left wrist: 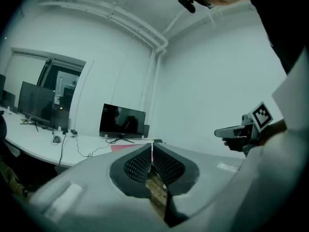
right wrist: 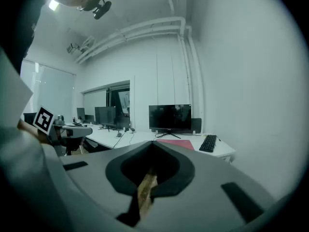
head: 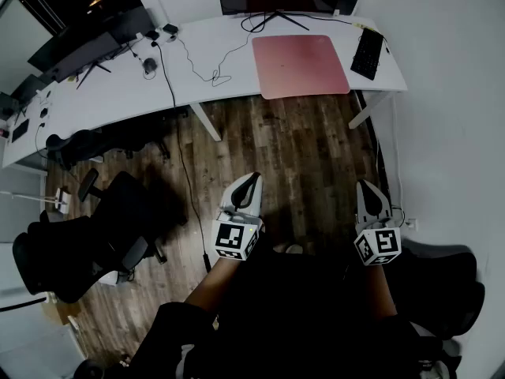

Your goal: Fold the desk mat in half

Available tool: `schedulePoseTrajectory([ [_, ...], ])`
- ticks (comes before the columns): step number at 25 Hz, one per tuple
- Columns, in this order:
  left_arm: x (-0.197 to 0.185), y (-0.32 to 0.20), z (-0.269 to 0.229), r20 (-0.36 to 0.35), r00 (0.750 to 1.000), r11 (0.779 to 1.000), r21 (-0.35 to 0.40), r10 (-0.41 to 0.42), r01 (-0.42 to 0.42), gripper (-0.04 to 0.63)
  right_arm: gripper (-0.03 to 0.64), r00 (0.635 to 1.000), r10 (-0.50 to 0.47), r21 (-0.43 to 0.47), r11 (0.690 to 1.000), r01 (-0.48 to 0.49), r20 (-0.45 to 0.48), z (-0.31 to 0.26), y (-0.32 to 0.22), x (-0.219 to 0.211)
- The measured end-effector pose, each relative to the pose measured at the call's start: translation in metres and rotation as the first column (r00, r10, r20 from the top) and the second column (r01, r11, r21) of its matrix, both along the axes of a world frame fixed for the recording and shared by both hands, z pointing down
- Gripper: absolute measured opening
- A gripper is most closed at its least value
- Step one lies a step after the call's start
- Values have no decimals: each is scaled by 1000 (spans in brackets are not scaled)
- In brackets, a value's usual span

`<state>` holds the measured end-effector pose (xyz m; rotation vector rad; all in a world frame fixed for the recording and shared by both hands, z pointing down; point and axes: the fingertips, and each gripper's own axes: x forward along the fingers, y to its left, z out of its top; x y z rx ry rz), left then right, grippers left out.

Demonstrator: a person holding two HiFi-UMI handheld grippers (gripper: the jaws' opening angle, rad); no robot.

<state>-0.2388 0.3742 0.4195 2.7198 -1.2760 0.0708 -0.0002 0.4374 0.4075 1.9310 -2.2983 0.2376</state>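
Observation:
A pink desk mat (head: 301, 65) lies flat and unfolded on the white desk (head: 221, 61), at its right part, in front of a monitor. It shows as a thin pink strip in the left gripper view (left wrist: 126, 147) and the right gripper view (right wrist: 176, 143). Both grippers hang over the wooden floor, well short of the desk. My left gripper (head: 251, 181) is shut with nothing in it. My right gripper (head: 368, 188) is also shut and empty. Their jaws meet at the tips, left gripper (left wrist: 152, 148), right gripper (right wrist: 152, 144).
A black keyboard (head: 367, 53) lies right of the mat. Monitor stand (head: 276, 18) and cables (head: 207, 68) sit behind and left of it. Black office chairs (head: 102, 235) stand at the left on the wood floor (head: 300, 156). A white wall runs along the right.

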Motion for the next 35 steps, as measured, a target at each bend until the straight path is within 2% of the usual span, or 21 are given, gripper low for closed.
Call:
schedulePoseTrajectory([
  [5,30,51,-7,16,1000,999,51,-1,0,25,-3,999,-6,1,1000,6,-36,4,71,27],
  [11,69,114,12,42,999,1000,22,-3,2,25,-3,997,-75,-6,997,75,-11,29,124,45],
  [14,82,142,20,39,999,1000,5,8,-8,25,-3,997,-71,-9,997,71,7,34,141,52],
  [22,96,161,19,49,998,999,31,35,-36,25,-3,1000,-7,2,1000,7,27,31,158,78],
  [27,90,162,24,45,999,999,33,8,-9,26,-2,999,-7,-10,1000,8,47,37,165,90],
  [28,89,163,27,47,999,1000,26,8,-9,34,24,999,3,-15,1000,-3,54,39,165,93],
  [29,89,164,30,49,999,1000,16,14,-15,87,102,998,14,-21,1000,-12,60,41,165,95],
  [30,89,165,33,46,999,1000,5,21,-22,176,156,998,20,-29,999,-19,66,44,164,97],
  [31,88,164,34,41,999,1000,0,20,-20,218,205,997,25,-35,999,-23,71,45,164,99],
  [35,77,161,34,27,999,999,31,-45,44,294,301,996,46,-43,998,-43,78,51,160,108],
])
